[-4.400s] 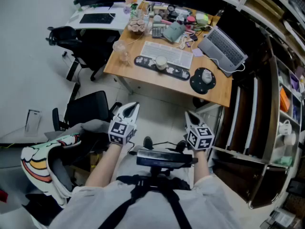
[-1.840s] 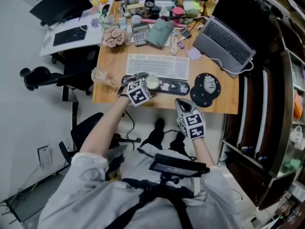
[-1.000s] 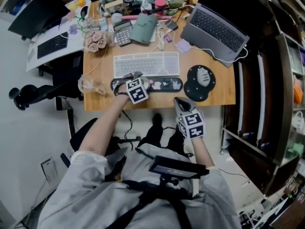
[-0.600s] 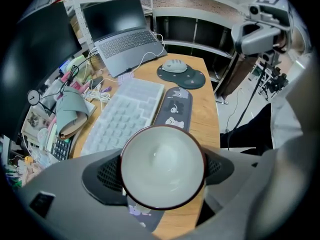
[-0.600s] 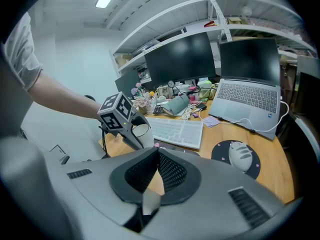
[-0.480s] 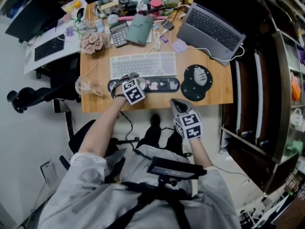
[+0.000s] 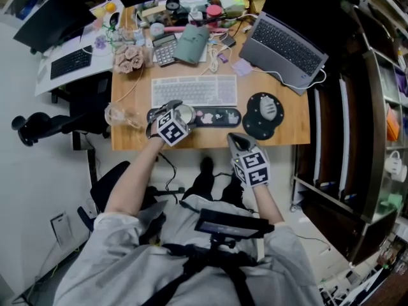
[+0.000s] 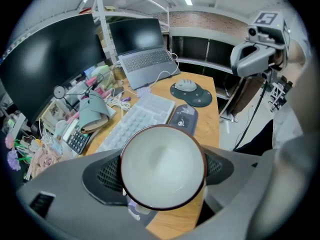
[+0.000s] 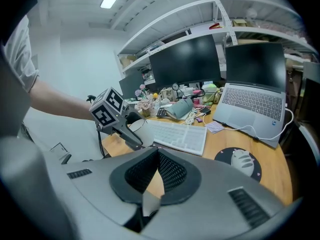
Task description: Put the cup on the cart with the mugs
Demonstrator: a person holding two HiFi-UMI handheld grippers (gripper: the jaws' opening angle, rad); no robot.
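Note:
A white cup (image 7: 185,114) with a dark red rim stands over the black wrist rest (image 7: 217,116) near the wooden desk's front edge. My left gripper (image 7: 180,113) is shut on it. In the left gripper view the cup (image 8: 162,165) fills the space between the jaws, and both pads (image 8: 106,176) press its sides. My right gripper (image 7: 237,140) hangs in front of the desk's edge, shut and holding nothing. In the right gripper view its pads (image 9: 172,173) meet. A shelf cart (image 7: 376,120) at the far right carries a white mug (image 7: 394,165).
A keyboard (image 7: 194,90), a mouse on a round pad (image 7: 268,109), a laptop (image 7: 285,43) and much clutter at the back cover the desk. A clear glass (image 7: 118,115) stands at the desk's front left corner. An office chair (image 7: 38,123) is to the left.
My left gripper's jaws have drawn in around the cup, and it has shifted slightly toward the desk's front edge. The right gripper has barely moved.

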